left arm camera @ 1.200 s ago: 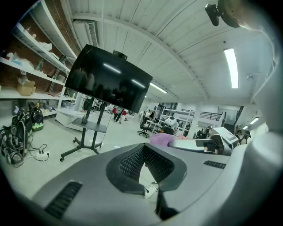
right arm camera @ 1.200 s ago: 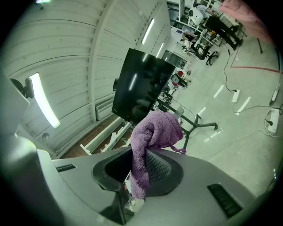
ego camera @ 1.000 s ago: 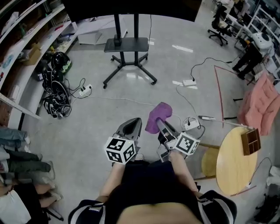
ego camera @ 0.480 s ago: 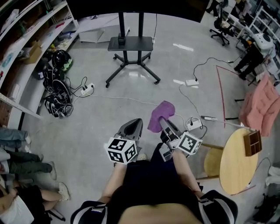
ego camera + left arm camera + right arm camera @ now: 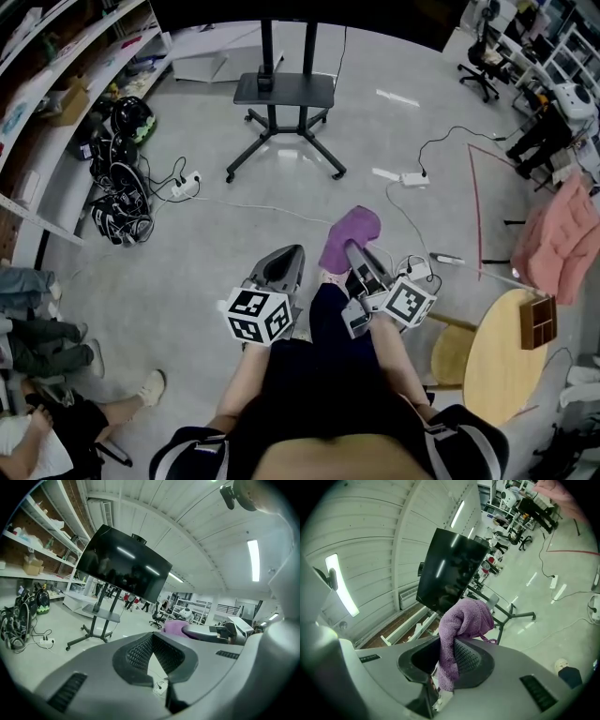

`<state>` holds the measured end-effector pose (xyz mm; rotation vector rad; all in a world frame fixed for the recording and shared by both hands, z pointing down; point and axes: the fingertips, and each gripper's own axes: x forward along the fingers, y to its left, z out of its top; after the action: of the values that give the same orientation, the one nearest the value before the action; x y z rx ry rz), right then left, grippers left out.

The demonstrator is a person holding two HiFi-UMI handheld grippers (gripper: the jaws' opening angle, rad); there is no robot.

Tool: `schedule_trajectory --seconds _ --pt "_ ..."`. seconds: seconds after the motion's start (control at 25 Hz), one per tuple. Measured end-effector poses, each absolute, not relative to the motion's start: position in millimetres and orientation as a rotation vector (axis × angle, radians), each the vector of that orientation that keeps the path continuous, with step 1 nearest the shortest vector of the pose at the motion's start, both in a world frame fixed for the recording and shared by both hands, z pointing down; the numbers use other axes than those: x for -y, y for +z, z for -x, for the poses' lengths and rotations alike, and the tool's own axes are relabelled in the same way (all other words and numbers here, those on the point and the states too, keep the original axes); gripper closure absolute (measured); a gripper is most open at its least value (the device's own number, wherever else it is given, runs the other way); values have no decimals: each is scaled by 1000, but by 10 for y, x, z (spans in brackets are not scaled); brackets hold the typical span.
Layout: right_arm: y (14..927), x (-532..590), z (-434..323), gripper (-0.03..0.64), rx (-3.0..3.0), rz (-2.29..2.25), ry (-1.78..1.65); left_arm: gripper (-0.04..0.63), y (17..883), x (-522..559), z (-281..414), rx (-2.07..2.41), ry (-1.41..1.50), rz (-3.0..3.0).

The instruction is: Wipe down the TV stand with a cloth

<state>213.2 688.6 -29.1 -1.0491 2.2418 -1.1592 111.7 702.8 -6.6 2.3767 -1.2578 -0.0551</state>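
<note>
Cloth (image 5: 349, 239), purple: clamped in my right hand-held gripper (image 5: 355, 253); left hand-held gripper (image 5: 290, 255) closed, empty. TV stand (image 5: 284, 91) well ahead; I should arrive with cloth spread flat.

3 views share TV stand (image 5: 284, 91) (distant).

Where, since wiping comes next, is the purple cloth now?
The purple cloth is right of centre in the head view, clamped in the right gripper, above the floor, short of the TV stand.
</note>
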Motion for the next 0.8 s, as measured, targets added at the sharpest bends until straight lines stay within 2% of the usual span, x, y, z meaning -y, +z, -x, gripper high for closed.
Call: schedule_trajectory --seconds 0.8 --pt "-323 -5071 -2366 526 -2278 968 -1215 591 -124 -5382 -1338 1354 -43 -2304"
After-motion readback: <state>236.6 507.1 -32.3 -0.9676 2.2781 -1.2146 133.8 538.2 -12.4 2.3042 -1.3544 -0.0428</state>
